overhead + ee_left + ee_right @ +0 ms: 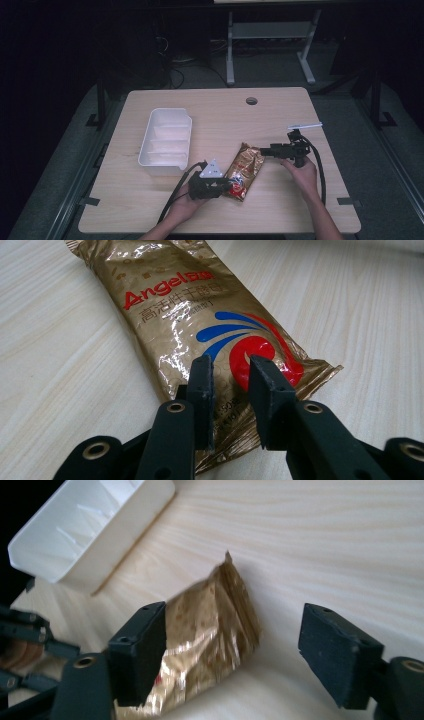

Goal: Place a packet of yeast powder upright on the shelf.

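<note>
**One gold packet, pinched at one end, its far end between open jaws**

We have a single gold foil packet (pixel 245 171) lying flat on the wooden table (pixel 210 107), just right of the white divided tray (pixel 166 141). Its long axis runs on a slant, from the near end by our left hand up and away to the far end by our right.

Our left gripper (pixel 226 187) is at the near end. In the left gripper view its jaws stand close together over the packet's sealed bottom edge (pixel 235 390), and we judge them clamped on the foil there.

Our right gripper (pixel 263 150) comes in level from the right toward the far end. Its jaws stand wide apart, and in the right gripper view the packet's top corner (pixel 215 625) lies between them, nearer the left jaw, with neither pad pressing on it.

So the coming move turns on that far end: the right gripper is the nearer one, and likely needs only to close across the packet's width.

Count: one packet, one tray, two grippers.
</note>
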Action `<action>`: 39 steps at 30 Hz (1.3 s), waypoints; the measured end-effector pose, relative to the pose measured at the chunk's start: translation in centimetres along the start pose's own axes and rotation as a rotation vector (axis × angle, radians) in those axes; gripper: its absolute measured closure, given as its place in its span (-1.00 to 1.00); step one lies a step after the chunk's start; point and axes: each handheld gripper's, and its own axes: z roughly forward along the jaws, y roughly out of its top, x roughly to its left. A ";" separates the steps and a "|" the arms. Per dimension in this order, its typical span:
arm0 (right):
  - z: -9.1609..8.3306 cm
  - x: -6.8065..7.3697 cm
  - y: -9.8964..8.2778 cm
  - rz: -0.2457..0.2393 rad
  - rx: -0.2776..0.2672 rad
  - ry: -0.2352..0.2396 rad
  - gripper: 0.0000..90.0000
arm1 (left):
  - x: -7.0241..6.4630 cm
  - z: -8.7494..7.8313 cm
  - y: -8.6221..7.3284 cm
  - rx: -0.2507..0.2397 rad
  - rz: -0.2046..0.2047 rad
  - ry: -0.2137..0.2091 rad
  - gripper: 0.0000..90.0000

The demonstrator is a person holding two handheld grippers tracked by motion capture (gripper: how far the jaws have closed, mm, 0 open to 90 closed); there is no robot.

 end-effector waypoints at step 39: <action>3.8 1.1 -0.9 -0.026 0.146 0.056 0.66 | 0.2 0.1 -0.3 -0.012 -0.009 -0.010 0.66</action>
